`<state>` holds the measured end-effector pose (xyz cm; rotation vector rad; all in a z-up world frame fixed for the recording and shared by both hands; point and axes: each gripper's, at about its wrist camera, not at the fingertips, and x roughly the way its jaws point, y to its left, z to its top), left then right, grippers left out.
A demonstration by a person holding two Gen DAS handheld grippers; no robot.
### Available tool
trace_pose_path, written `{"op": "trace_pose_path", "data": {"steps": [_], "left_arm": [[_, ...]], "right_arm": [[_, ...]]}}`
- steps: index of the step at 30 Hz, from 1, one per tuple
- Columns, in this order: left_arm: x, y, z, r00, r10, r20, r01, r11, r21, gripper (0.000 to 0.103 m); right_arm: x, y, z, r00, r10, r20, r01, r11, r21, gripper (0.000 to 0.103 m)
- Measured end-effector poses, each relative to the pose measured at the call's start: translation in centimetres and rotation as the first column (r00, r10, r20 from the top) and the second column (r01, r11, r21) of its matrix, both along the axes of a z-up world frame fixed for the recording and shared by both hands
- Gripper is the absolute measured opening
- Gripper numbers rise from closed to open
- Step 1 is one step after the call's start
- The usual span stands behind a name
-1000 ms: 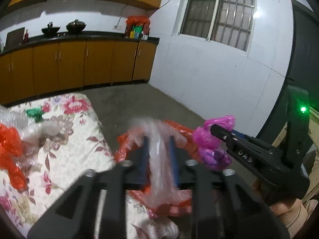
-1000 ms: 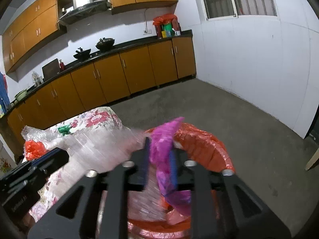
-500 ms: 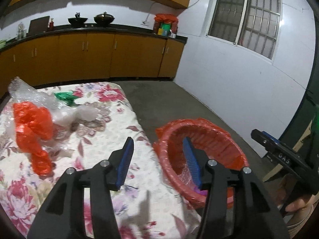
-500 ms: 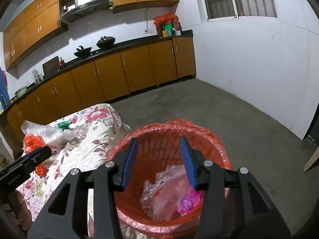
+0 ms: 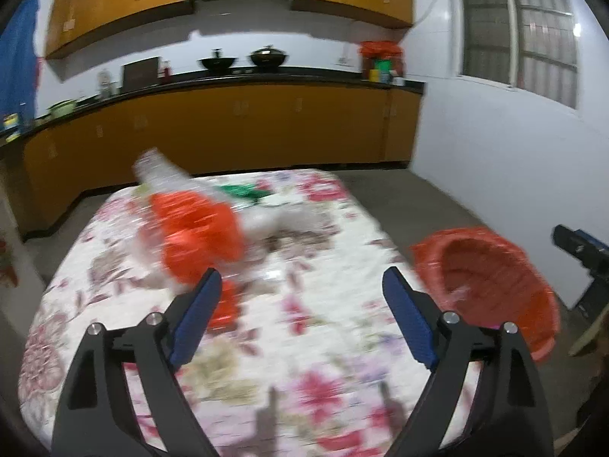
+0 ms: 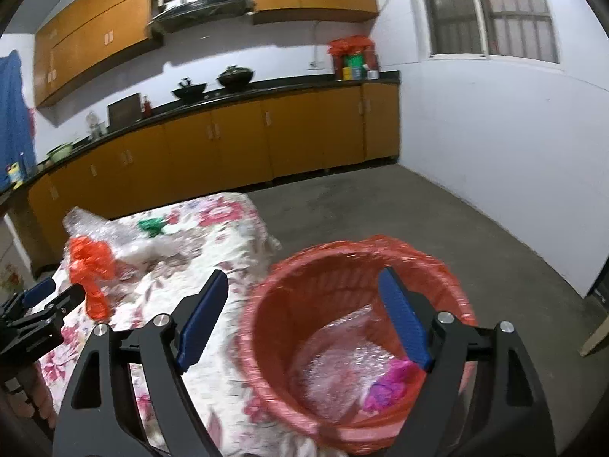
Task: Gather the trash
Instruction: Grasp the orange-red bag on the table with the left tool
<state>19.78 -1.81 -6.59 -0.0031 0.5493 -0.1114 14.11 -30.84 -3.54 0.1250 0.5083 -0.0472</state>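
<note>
A red bin [image 6: 342, 293] lined with a red bag stands on the floor beside a table with a floral cloth [image 5: 304, 342]; it also shows in the left wrist view [image 5: 487, 266]. Clear crumpled plastic [image 6: 342, 361] and a magenta bag [image 6: 392, 384] lie inside it. On the table lie an orange bag [image 5: 198, 236], clear plastic wrap [image 5: 163, 171] and a green scrap [image 5: 243, 191]. My left gripper [image 5: 302, 312] is open and empty above the table, near the orange bag. My right gripper [image 6: 304, 312] is open and empty above the bin's near rim.
Orange kitchen cabinets [image 6: 228, 144] with a black counter run along the back wall, with woks [image 5: 243, 59] on top. White wall and window [image 6: 491, 11] stand to the right. Grey concrete floor [image 6: 380, 209] lies beyond the bin.
Both grippers opened, dropping the clear plastic and the magenta bag into the bin. The left gripper then swung left over the table toward the orange bag; the right gripper opened wider.
</note>
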Motion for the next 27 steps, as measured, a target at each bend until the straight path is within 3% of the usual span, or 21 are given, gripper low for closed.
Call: {"op": "trace_pose_path", "data": {"steps": [4, 9, 17, 23, 27], "left_arm": [[0.2, 3.6, -0.9, 0.995, 0.101, -0.012, -0.101, 0.995, 0.018, 0.086], [1.9, 7.2, -1.1, 0.980, 0.197, -0.013, -0.197, 0.980, -0.010, 0.086], [6.2, 8.0, -1.5, 0.972, 0.232, -0.026, -0.232, 0.973, -0.011, 0.083], [9.2, 7.7, -3.3, 0.973, 0.213, -0.084, -0.212, 0.977, 0.024, 0.070], [10.2, 8.1, -4.4, 0.971, 0.198, -0.132, -0.200, 0.980, 0.002, 0.051]], "right_arm": [[0.7, 2.6, -0.4, 0.998, 0.061, -0.011, -0.061, 0.998, 0.002, 0.081], [1.4, 5.6, -0.7, 0.993, 0.117, -0.020, -0.117, 0.993, -0.016, 0.081], [3.0, 8.3, -1.4, 0.985, 0.166, -0.039, -0.167, 0.986, -0.004, 0.081], [4.1, 10.0, -2.2, 0.977, 0.203, -0.062, -0.204, 0.979, -0.005, 0.081], [4.8, 11.1, -2.6, 0.972, 0.224, -0.077, -0.225, 0.974, -0.007, 0.081]]}}
